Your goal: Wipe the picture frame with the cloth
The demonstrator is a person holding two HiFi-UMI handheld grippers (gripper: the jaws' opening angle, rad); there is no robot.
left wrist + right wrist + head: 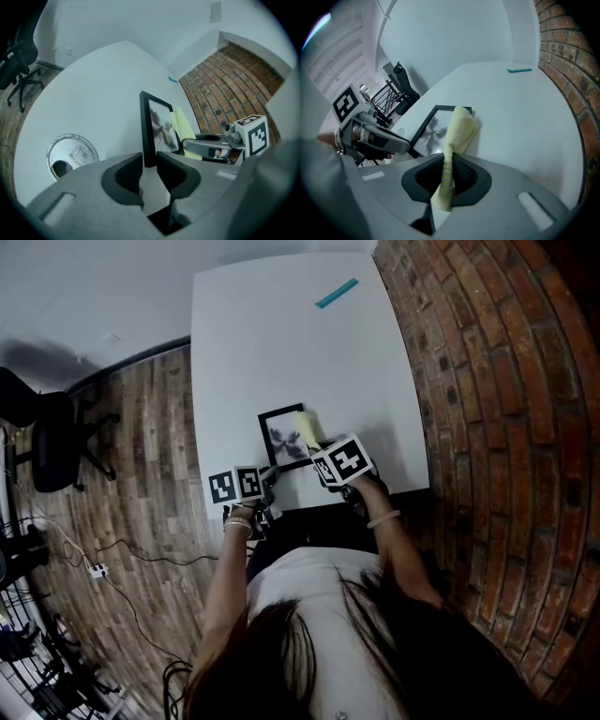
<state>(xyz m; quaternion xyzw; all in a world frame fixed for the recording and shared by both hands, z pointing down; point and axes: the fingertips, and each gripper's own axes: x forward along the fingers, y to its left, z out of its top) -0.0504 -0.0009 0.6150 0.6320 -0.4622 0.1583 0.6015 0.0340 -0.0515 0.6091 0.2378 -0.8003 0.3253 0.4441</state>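
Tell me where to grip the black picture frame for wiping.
Probably by its near corner, coming from the person's side, as the left gripper does: the narrow border of the black picture frame fits between the jaws and leaves the picture face free for the yellow cloth in the right gripper.

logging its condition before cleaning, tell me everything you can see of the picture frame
Thin black rectangular picture frame around a pale print with a dark blotchy figure. It lies near the white table's front edge, flat or nearly so. The left gripper's fingers clamp its near left corner; the yellow cloth in the right gripper rests on its right side.
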